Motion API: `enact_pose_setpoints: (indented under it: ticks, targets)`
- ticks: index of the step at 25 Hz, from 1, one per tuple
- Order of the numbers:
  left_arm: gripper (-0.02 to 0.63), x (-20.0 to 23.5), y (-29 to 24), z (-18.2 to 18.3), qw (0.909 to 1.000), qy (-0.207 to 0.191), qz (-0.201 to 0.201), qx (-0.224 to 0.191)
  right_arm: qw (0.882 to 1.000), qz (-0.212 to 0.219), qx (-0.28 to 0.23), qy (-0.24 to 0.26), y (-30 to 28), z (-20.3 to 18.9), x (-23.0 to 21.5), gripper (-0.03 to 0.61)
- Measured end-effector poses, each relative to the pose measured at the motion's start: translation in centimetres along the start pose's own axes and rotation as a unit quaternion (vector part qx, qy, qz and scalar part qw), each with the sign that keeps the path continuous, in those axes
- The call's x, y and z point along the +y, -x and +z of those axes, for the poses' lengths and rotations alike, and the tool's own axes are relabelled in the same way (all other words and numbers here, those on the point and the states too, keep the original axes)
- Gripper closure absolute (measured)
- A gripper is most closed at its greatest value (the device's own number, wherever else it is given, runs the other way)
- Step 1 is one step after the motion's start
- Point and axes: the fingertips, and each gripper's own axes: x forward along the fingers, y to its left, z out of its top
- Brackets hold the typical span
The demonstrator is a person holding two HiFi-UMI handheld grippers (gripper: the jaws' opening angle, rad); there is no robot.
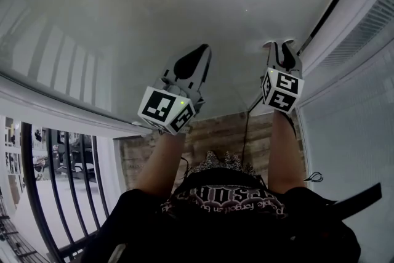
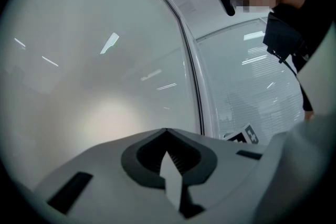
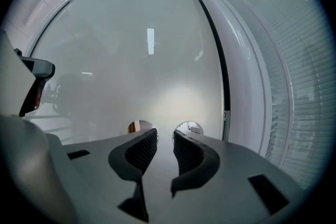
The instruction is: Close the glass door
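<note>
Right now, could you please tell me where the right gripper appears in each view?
Head view: right gripper right of centre, pointing at the glass door.
Left gripper view: only its marker cube, lower right.
Right gripper view: the gripper at bottom centre, jaws apart, empty.
Shared landmark: the dark seal strip at the door's edge.

Black metal railing (image 1: pixel 58 194), vertical bars, lower left of head view; blurred furniture visible through it. Wood-plank floor (image 1: pixel 215 132) below, mid-frame. Slatted blind panel (image 1: pixel 348 151) along right side, slats horizontal, closed. Thin black cable (image 1: pixel 245 132) hanging across floor area. Black T-shirt (image 1: pixel 246 222) with pale print at bottom edge; print not legible.
</note>
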Motion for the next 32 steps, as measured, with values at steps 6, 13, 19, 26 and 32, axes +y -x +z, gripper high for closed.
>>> enact_pose_setpoints:
  ticks: [6, 13, 19, 26, 32]
  targets:
    - [0.612, -1.3, 0.2, 0.3, 1.0000, 0.000, -0.005, -0.001, 1.000, 0.000, -0.002, -0.001, 1.3, 0.0, 0.0, 0.479]
    - [0.612, -2.3, -0.1, 0.5, 1.0000, -0.002, -0.006, -0.003, 1.000, 0.002, -0.002, 0.003, 1.9, -0.2, 0.0, 0.488]
    - [0.612, -2.7, 0.8, 0.8, 1.0000, -0.002, -0.006, -0.004, 0.999, 0.015, -0.018, 0.022, 3.9, -0.2, 1.9, 0.574]
    - [0.612, -3.6, 1.7, 1.1, 0.9999, 0.002, -0.004, -0.011, 0.997, 0.037, -0.054, 0.029, 7.3, 1.3, 1.5, 0.574]
    - [0.612, -4.8, 1.5, 1.3, 0.9998, 0.001, -0.008, -0.016, 0.997, 0.047, -0.054, 0.025, 8.2, 1.7, 1.0, 0.575]
